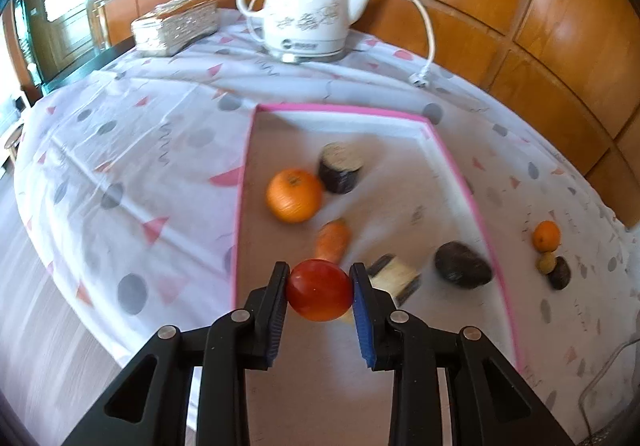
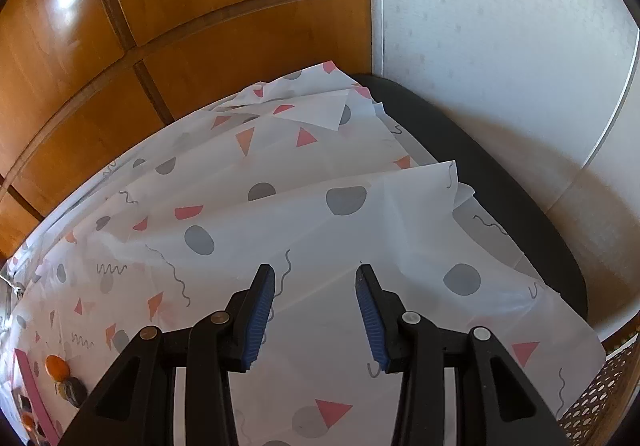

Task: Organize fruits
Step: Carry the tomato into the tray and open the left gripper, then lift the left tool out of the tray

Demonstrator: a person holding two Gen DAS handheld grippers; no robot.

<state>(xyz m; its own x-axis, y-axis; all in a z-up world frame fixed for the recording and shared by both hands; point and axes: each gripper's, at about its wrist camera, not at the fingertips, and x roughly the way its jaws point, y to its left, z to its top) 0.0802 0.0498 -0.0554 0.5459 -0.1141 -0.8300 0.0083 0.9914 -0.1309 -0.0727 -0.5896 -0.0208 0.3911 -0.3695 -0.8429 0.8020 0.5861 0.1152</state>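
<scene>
My left gripper is shut on a red tomato-like fruit, held above the near part of a pink-rimmed tray. In the tray lie an orange, a carrot, a dark cut cylinder, a pale cut piece and a dark oval fruit. Right of the tray on the cloth sit a small orange, a small tan fruit and a dark one. My right gripper is open over bare patterned cloth, nothing between its fingers; the small orange shows at its far left.
A white electric kettle with its cord and plug stands at the back of the table, a tissue box to its left. Wooden panels back the table. The cloth is folded near the dark right table edge.
</scene>
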